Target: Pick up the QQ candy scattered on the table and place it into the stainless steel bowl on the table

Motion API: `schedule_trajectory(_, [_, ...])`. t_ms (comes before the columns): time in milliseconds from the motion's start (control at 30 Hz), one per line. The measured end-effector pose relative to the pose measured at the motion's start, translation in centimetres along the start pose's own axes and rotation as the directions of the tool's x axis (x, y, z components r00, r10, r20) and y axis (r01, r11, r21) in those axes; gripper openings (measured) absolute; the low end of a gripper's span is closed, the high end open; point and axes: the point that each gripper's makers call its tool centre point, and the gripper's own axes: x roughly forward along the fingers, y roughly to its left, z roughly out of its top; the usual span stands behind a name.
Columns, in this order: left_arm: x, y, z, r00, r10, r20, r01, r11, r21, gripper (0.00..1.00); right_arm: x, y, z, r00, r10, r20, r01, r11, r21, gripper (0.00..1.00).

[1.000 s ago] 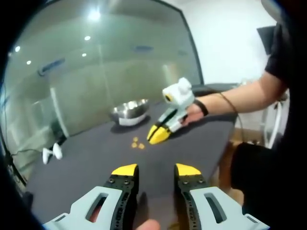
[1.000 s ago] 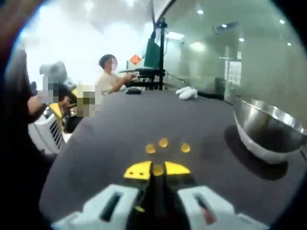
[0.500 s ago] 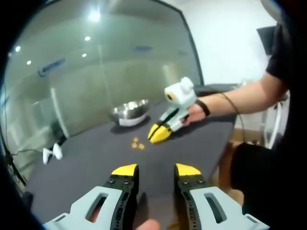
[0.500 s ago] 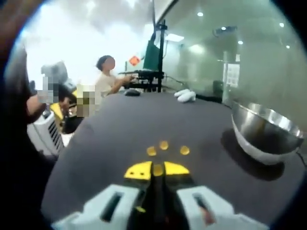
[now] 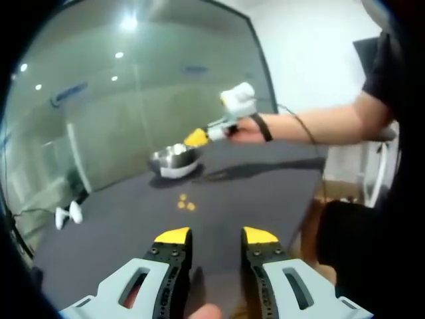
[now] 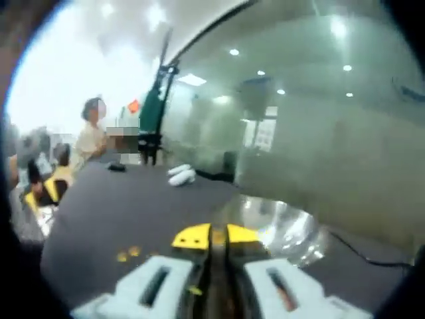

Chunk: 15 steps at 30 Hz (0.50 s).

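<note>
Dark table (image 5: 252,193), bearing a stainless steel bowl (image 5: 174,159) far off, yellow candies (image 5: 185,203) nearer, a white object (image 5: 68,214) at left.

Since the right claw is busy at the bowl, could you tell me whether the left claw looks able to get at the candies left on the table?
Probably yes. The left claw is open, and the candies lie ahead of it on the bare dark table. The right claw is up over the stainless steel bowl.

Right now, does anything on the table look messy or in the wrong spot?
Yes: a few yellow candies lie loose on the dark table, outside the steel bowl. Nothing looks broken or tipped over.
</note>
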Motion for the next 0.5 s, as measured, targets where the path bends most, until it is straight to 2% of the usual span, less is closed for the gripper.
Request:
schedule_trajectory(133, [-0.1,-0.2,-0.1,1.000,-0.006,-0.002,0.006,1.000,0.005,0.31,1.3,-3.0,-0.7,0.998,-0.066,-0.023,0.066,0.998,0.004,0.09])
schedule_trajectory(400, [-0.3,0.3,-0.2,1.000,0.006,-0.005,-0.006,1.000,0.001,0.31,3.6,-3.9,-0.9,0.996,-0.088,-0.032,0.088,0.996,-0.002,0.09])
schedule_trajectory(500, [-0.4,0.3,-0.1,1.000,0.007,-0.003,-0.007,1.000,0.002,0.31,4.3,-4.6,-1.3,0.993,-0.113,-0.042,0.114,0.993,0.025,0.09])
